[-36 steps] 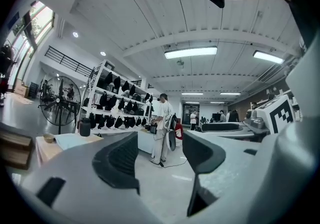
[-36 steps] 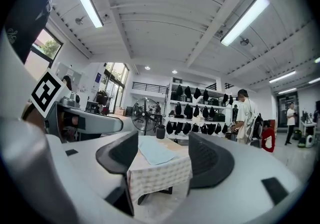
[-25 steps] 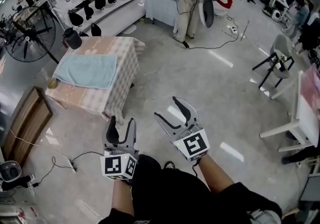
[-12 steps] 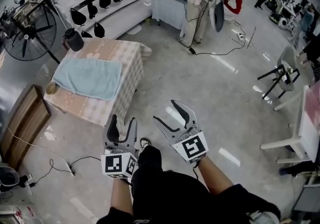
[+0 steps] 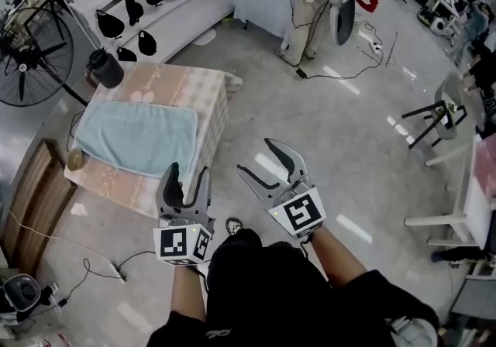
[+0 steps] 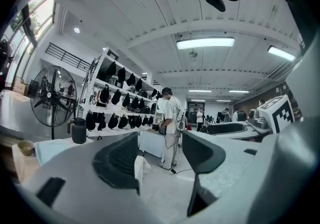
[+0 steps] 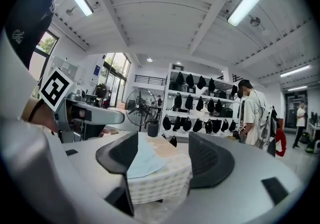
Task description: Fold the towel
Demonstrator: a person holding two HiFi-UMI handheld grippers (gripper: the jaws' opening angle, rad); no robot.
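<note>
Towel (image 5: 138,139), pale blue, lies spread flat on the checked table (image 5: 186,82) at the left. Near that table's corner the left gripper (image 5: 188,175) hangs part-open and empty; beside it the right gripper (image 5: 255,156) gapes wider, also holding nothing.

The towel (image 5: 138,138) is light blue, the tablecloth (image 5: 203,88) checked beige and white — jug (image 5: 105,70) black, floor (image 5: 333,144) pale grey.

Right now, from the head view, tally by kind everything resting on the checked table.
Towel: 1
Black jug: 1
Small brownish cup: 1
Total: 3
</note>
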